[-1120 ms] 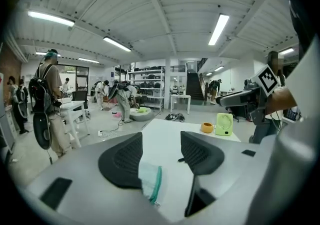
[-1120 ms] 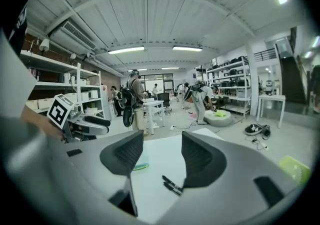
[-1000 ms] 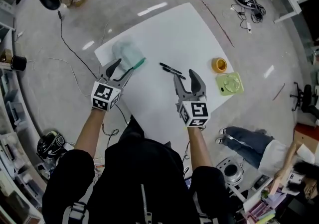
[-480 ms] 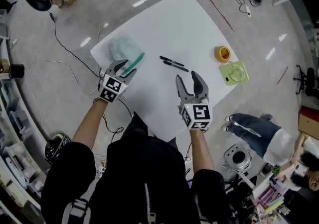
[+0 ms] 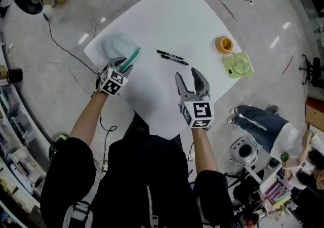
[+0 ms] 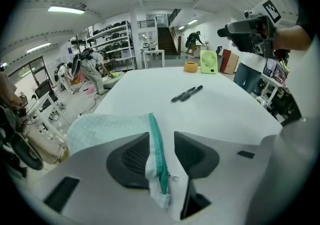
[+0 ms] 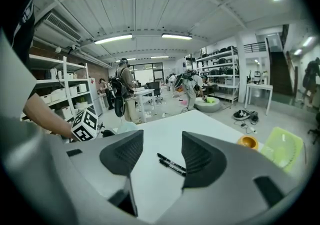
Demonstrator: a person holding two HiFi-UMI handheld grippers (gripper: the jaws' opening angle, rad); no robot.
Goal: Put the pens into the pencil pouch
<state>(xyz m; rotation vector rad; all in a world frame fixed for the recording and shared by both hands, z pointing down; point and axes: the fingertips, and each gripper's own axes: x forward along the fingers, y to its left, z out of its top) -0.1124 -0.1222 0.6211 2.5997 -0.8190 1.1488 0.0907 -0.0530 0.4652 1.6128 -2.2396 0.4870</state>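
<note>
White table point(image 5: 167, 14) is standing on a grey workshop floor and is carrying every item of the task, plus an orange tape roll point(image 5: 224, 44) and a green fan point(image 5: 238, 65) near its right corner. Task progress is judged as at the start: both pens point(image 5: 171, 57) are lying outside the pencil pouch point(image 5: 115, 45), so both transfers are remaining. The pens are lying side by side near the middle of the table, well apart from the pouch, which is resting flat near the left corner. The left gripper point(image 6: 161, 141) is straddling the pouch's teal zipper edge point(image 6: 158, 154); its jaws have just been closing and are standing at a narrow gap, with one pad touching the fabric and the other showing clearance, so no firm clamp is showing yet. The right gripper point(image 7: 162, 141) is hanging above the table with jaws wide and nothing between them, pointing toward the pens. The pouch is appearing as pale mint mesh, soft and slack; whether its zipper is open cannot be determined. The pens are appearing black, slim and capped.
</note>
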